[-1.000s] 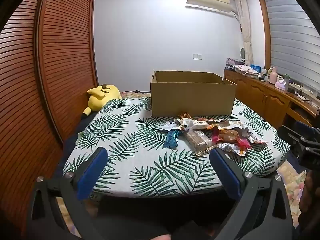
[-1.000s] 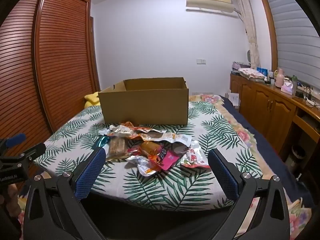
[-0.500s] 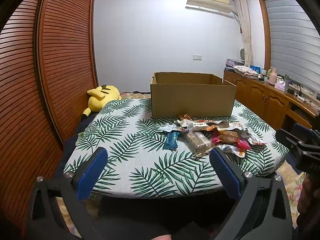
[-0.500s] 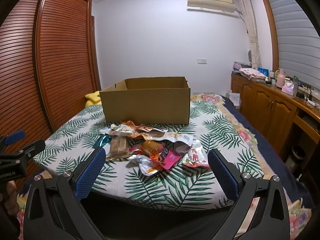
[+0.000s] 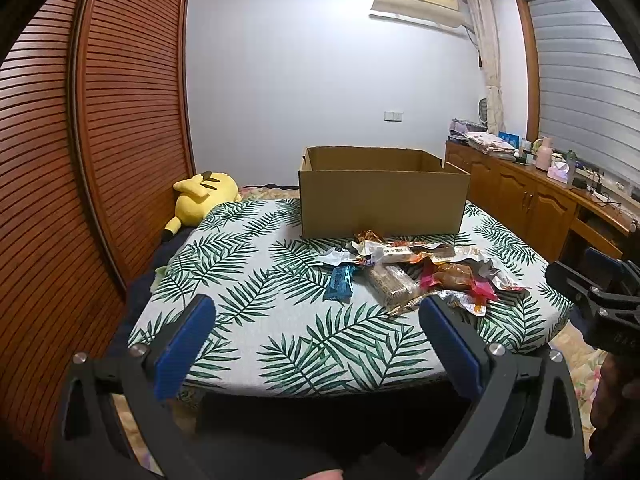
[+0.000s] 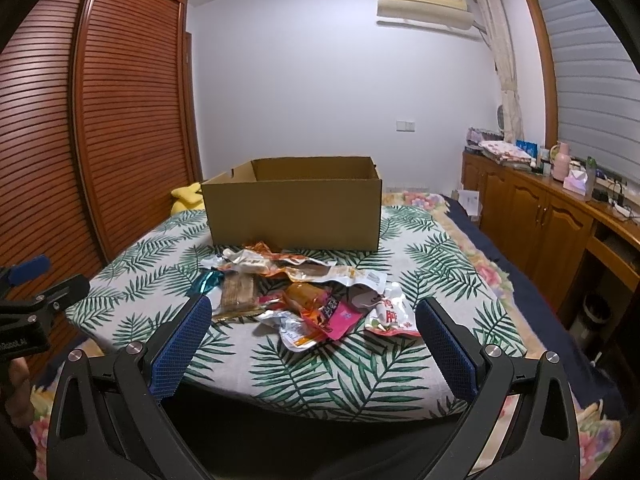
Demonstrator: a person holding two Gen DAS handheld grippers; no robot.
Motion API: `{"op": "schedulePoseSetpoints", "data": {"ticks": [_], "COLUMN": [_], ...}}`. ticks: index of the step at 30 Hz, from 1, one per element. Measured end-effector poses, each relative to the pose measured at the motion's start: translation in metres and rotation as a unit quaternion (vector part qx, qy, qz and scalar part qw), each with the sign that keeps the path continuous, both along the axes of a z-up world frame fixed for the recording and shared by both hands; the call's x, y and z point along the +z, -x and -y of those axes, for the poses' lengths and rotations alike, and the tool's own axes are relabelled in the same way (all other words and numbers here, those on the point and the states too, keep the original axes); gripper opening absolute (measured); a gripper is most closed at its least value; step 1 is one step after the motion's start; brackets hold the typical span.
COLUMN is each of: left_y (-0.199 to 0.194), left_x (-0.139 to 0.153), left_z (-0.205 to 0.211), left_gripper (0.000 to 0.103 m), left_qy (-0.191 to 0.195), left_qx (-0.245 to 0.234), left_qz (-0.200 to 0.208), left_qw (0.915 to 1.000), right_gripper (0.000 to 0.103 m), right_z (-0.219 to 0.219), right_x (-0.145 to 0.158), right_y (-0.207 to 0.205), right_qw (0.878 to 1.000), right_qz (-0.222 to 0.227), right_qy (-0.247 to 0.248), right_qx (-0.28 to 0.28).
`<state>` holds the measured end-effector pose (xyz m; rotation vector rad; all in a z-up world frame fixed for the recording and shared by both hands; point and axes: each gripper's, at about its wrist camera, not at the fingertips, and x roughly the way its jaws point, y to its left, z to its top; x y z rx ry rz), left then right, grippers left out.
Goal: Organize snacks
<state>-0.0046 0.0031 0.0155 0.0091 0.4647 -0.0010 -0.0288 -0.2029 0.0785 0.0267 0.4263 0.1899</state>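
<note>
Over the last second both views have been brought slightly closer to the snack pile [image 6: 304,296], so an approach is judged to be under way; nothing has been lifted and the pile lies as it did. The left tongs [image 5: 316,320] are held wide open and empty, and so are the right tongs [image 6: 312,320].

The pile is seen ahead of the right tongs, between their blue pads, on the leaf-print desk [image 6: 360,364]. From the left tongs it is found ahead and to the right, with the blue wrapper [image 5: 339,282] nearest their centre line. The cardboard box [image 6: 294,206] stands open just beyond the pile, its near wall almost touching the farthest packets; its inside cannot be seen.

The packets overlap, so a single one may be hard to pinch without dragging its neighbours. The pink packet [image 6: 340,316] and the brown bar [image 6: 238,292] lie at the near edge and seem easiest to reach. A yellow plush toy [image 5: 204,196] rests far left, well apart, and a wooden cabinet [image 6: 532,216] runs along the right. Each pair of tongs is seen at the edge of the other's view, well clear.
</note>
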Motion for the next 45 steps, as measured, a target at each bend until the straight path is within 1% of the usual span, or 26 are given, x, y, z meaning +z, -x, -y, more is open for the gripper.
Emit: {"op": "schedulePoseSetpoints", "data": {"ticks": [32, 37, 45], "left_y": [0.003, -0.002, -0.03], "left_x": [0.001, -0.005, -0.024], "left_z": [0.002, 0.002, 0.006], "left_gripper": [0.103, 0.103, 0.103], "left_qy": [0.0, 0.0, -0.002], "left_qx": [-0.002, -0.004, -0.011], "left_qz": [0.002, -0.007, -0.035], "left_qw": [1.0, 1.0, 0.9993], "right_gripper": [0.103, 0.103, 0.103], "right_z": [0.0, 0.002, 0.005], "right_x": [-0.001, -0.003, -0.016], "right_y": [0.0, -0.001, -0.021], "right_qw": [1.0, 1.0, 1.0], "right_qz": [-0.001, -0.007, -0.025], "right_qy": [-0.001, -0.001, 0.004], "right_qx": [0.002, 0.002, 0.003]}}
